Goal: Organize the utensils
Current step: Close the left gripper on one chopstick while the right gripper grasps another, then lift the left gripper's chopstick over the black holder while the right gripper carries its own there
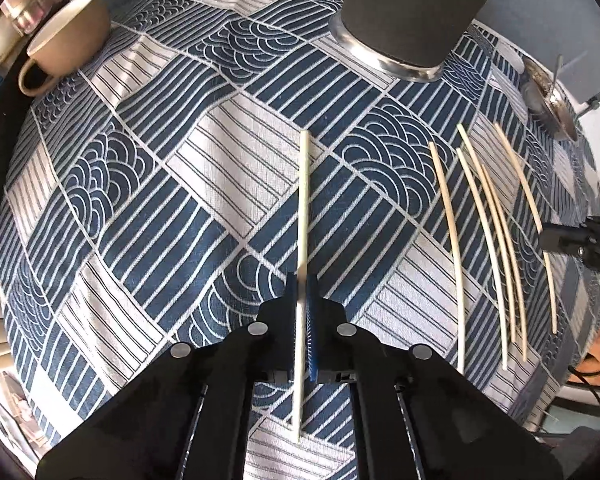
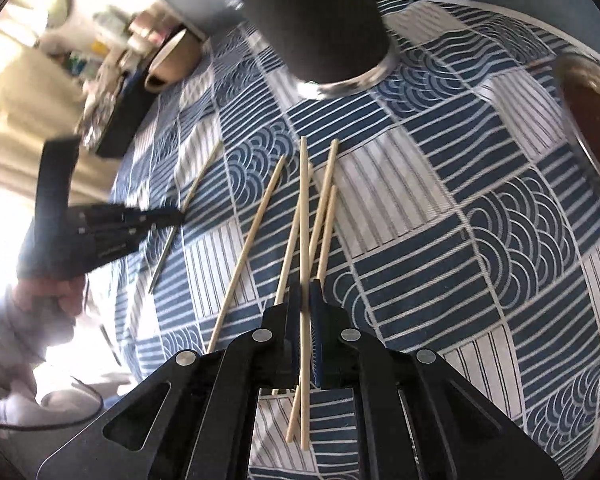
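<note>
We judge the job to be at its start: no chopstick that we can see has reached the dark cylindrical holder, whose mouth lies out of frame, so we cannot tell what already stands inside it. All the visible sticks are either on the patterned tablecloth or pinched in our two tools.

Our left gripper is clamped on a single pale chopstick. It sits on our side of the holder and off to the side nearer the tan mug, which stands well apart from the holder toward the table edge. This stick's long axis runs nearly in line with the gripper's own reach, one end pointing away toward the holder's side of the table, the other tucked back under the tool.

Our right gripper has its jaws together on another chopstick, and this one too points lengthwise away from us, its far tip aimed roughly at the holder's metal base. Whether either stick is clear of the cloth, we cannot tell.

Four loose chopsticks lie on our side of the holder, spread in a shallow fan and roughly parallel, their far tips converging toward it. In the right wrist view some of them cross close under the gripped stick.

What remains, as we see it: carry both held sticks to the holder, then collect the rest.
</note>
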`<action>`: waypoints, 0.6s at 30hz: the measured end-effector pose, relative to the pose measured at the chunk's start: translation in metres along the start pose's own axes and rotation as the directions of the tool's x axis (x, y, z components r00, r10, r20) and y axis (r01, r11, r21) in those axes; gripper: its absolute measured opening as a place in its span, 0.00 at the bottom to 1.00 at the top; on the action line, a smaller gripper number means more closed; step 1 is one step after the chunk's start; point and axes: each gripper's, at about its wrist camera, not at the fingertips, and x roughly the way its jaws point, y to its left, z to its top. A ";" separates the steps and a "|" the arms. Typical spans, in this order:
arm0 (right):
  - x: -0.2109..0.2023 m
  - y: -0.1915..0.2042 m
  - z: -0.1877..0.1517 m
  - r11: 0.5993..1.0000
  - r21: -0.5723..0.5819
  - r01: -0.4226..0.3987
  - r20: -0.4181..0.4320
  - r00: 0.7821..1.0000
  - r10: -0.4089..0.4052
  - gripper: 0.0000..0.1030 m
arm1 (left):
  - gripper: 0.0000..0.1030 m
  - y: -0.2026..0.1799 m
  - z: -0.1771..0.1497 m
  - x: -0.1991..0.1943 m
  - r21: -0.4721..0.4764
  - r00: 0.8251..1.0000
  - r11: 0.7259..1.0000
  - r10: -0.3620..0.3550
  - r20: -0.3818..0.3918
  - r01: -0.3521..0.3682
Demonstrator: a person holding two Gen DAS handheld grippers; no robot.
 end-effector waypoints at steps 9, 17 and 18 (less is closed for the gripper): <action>-0.035 0.009 0.007 0.993 0.065 -0.100 0.161 0.983 0.089 0.04 | 0.05 0.037 -0.004 -0.047 -0.056 0.994 0.995 -0.082 0.078 0.086; -0.086 0.030 0.031 0.988 0.054 -0.144 0.345 0.931 0.117 0.04 | 0.05 0.039 0.023 -0.101 0.020 0.975 0.993 -0.117 0.188 0.115; -0.092 0.033 0.035 0.988 0.042 -0.147 0.365 0.923 0.122 0.04 | 0.05 0.038 0.031 -0.106 0.035 0.972 0.992 -0.123 0.199 0.119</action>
